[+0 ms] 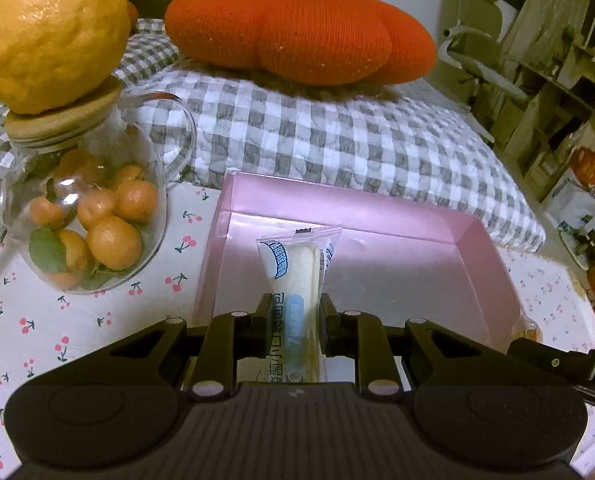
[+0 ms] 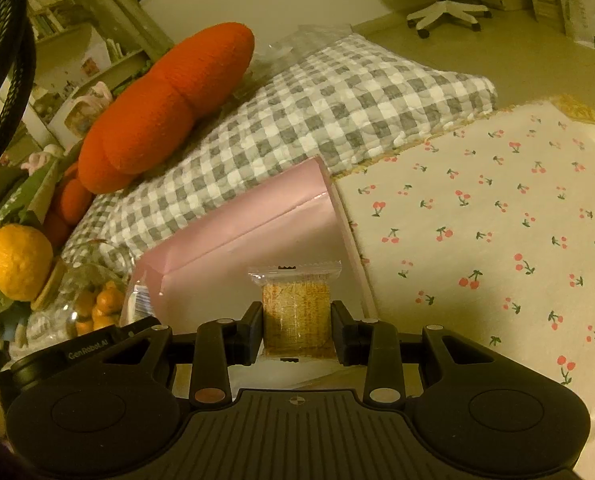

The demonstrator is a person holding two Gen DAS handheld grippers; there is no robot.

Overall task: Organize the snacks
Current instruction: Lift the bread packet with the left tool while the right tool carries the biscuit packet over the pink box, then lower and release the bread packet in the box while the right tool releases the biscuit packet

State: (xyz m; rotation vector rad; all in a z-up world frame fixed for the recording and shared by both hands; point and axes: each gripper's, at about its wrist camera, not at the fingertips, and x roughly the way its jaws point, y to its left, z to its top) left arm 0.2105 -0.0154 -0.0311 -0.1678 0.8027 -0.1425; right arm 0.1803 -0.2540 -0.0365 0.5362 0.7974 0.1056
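My left gripper (image 1: 293,320) is shut on a wrapped white bread roll (image 1: 293,268) in a clear packet with blue print. It holds the roll above the near part of the pink box (image 1: 397,216). My right gripper (image 2: 297,322) is shut on a wrapped golden square snack (image 2: 296,312) in a clear packet, held above the same pink box (image 2: 237,220) near its right wall. The left gripper's body shows at the left in the right wrist view (image 2: 85,354), with the bread roll's packet end (image 2: 139,300) beside it. The box floor that shows is bare.
A glass jar (image 1: 93,216) of small oranges with a wooden lid and a big yellow citrus (image 1: 53,36) on top stands left of the box. A grey checked cushion (image 1: 337,136) with an orange knitted pillow (image 1: 297,28) lies behind. The cherry-print cloth (image 2: 497,240) spreads right of the box.
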